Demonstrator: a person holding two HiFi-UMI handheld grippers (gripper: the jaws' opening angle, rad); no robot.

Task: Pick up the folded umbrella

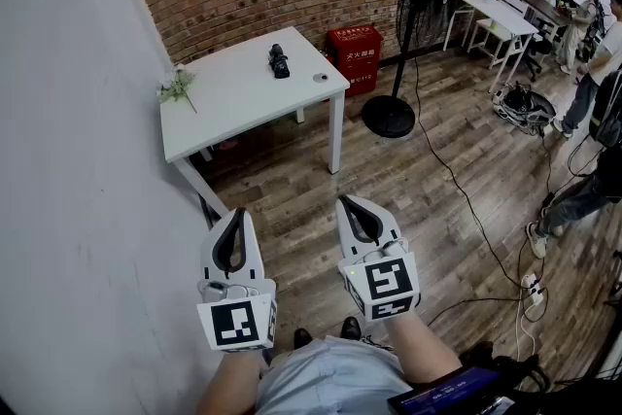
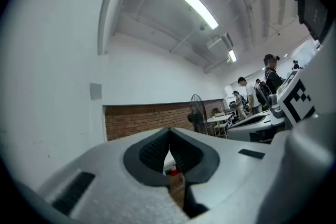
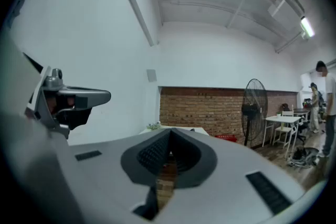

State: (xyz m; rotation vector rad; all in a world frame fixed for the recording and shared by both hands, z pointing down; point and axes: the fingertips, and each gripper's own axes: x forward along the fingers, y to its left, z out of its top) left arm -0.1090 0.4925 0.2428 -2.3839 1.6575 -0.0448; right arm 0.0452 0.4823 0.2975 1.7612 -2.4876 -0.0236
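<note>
A black folded umbrella [image 1: 279, 60] lies on the white table [image 1: 233, 102] against the brick wall, far ahead of both grippers. My left gripper [image 1: 237, 211] is held in front of the body at the lower left, jaws together with nothing between them. My right gripper [image 1: 348, 202] is beside it, also shut and empty. In the left gripper view the left gripper [image 2: 169, 131] has its tips touching at the front. In the right gripper view the right gripper [image 3: 170, 132] is closed too, and the table edge [image 3: 178, 128] shows just beyond it.
A small green plant [image 1: 177, 87] and a small round object [image 1: 320, 77] sit on the table. A red box [image 1: 355, 53] stands against the wall, a black standing fan [image 1: 418, 24] to its right. Cables [image 1: 457, 190] trail over the wood floor. People [image 1: 593, 63] stand at the right.
</note>
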